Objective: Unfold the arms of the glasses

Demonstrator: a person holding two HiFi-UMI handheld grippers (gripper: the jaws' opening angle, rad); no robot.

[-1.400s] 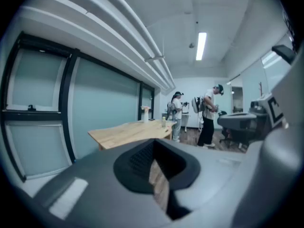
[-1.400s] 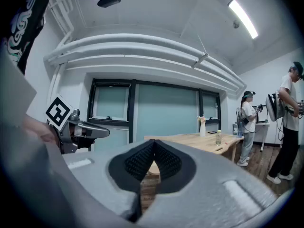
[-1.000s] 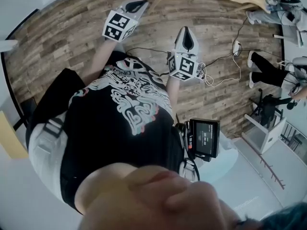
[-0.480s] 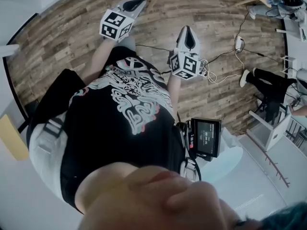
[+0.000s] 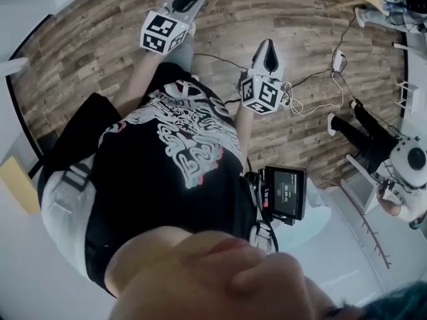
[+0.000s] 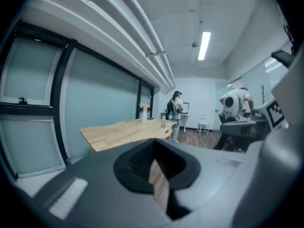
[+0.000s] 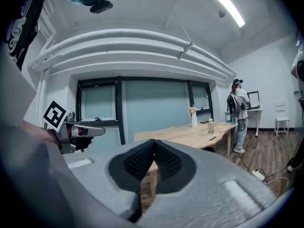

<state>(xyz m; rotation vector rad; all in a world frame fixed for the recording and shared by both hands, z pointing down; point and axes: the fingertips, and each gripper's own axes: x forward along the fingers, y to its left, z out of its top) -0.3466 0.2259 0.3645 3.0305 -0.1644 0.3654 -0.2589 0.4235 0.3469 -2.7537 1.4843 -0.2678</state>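
Note:
No glasses show in any view. In the head view I look down over a black printed shirt at both grippers, held out above a wooden floor. The left gripper (image 5: pixel 185 3) points away, jaws shut, nothing between them. The right gripper (image 5: pixel 269 54) sits lower and to the right, also shut and empty. The left gripper view has its dark ribbed pads (image 6: pixel 142 158) meeting at the tips, with a pale wooden table (image 6: pixel 124 130) beyond. In the right gripper view the pads (image 7: pixel 167 161) meet too, and the left gripper (image 7: pixel 71 129) hangs at the left.
The wooden table (image 7: pixel 190 133) carries a bottle (image 7: pixel 210 126) and a vase (image 7: pixel 193 117); a person (image 7: pixel 238 113) stands at its end. Cables (image 5: pixel 313 92) and a power strip (image 5: pixel 339 61) lie on the floor. A screen device (image 5: pixel 285 192) hangs at my waist. Another person (image 5: pixel 363 129) stands at the right.
Both grippers have drifted slightly to the right, still shut and empty. The person at the right edge has walked lower in the head view.

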